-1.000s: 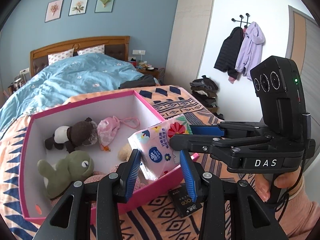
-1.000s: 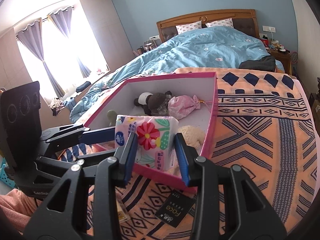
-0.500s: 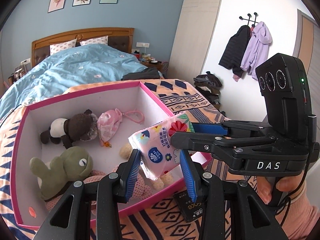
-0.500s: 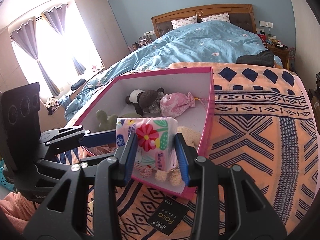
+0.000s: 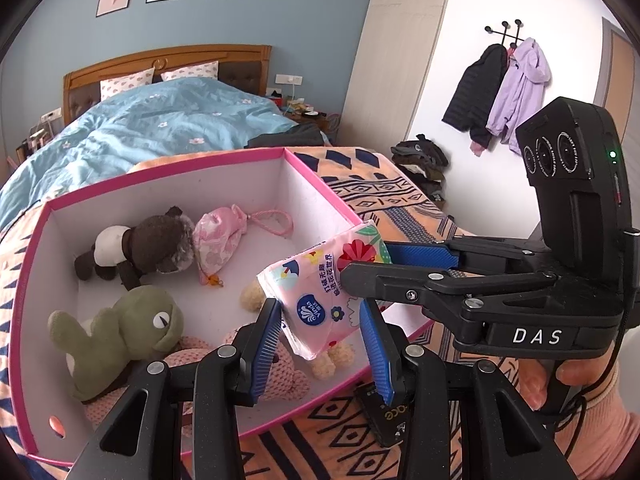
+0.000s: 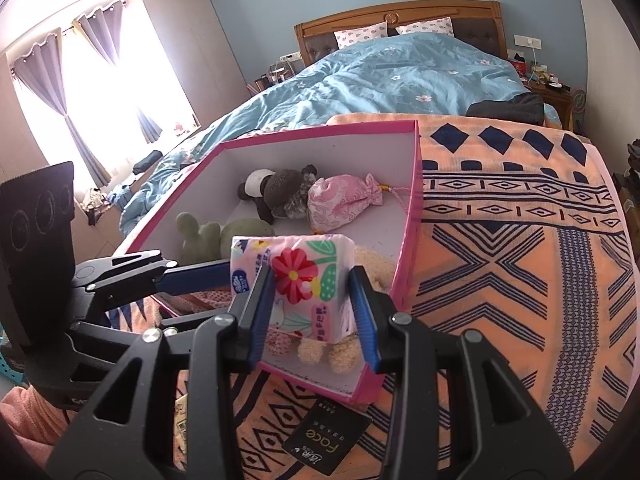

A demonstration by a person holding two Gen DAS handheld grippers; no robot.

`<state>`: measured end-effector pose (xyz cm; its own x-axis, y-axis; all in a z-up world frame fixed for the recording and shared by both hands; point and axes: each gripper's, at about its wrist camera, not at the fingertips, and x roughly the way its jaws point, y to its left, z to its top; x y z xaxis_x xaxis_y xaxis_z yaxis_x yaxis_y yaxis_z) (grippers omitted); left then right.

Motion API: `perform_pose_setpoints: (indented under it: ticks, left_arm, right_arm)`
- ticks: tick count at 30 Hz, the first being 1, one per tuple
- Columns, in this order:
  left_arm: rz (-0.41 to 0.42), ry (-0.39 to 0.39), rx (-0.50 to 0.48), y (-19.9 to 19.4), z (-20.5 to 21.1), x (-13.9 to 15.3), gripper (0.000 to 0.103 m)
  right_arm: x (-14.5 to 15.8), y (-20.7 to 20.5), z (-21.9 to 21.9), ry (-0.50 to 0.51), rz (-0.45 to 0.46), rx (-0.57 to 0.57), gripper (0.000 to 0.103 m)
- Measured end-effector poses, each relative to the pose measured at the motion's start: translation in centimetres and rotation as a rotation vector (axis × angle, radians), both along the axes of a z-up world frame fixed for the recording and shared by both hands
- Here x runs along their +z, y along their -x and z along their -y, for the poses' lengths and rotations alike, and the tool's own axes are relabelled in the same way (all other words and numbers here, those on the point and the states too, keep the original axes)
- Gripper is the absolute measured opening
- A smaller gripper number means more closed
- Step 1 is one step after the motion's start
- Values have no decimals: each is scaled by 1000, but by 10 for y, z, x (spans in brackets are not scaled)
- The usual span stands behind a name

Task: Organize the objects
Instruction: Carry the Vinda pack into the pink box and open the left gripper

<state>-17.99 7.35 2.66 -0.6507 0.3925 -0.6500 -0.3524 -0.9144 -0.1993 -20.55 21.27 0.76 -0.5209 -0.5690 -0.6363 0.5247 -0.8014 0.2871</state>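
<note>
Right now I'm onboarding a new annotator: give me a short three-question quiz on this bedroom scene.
1. True or false: both grippers clamp the tissue pack.
2. Which toy lies beside the pink drawstring pouch? A) panda plush B) green dinosaur plush
3. What black thing lies on the blanket outside the pink box?

Key: 1 true: left gripper, right gripper. 2 A. 3 black card printed "Face".

daylit, window (image 6: 100, 92) glare, fisheye edges, sharp

My right gripper (image 6: 312, 300) and left gripper (image 6: 224, 272) both pinched the floral tissue pack (image 6: 296, 280) above the pink box (image 6: 408, 240) of plush toys.
</note>
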Motion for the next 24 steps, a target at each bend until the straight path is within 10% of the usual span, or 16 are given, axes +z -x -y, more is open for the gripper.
perform_pose_setpoints:
  ticks: [24]
  left_arm:
    - [56, 56, 100, 21, 10, -28, 41]
  right_arm:
    - [-3, -9, 9, -120, -97, -78, 50]
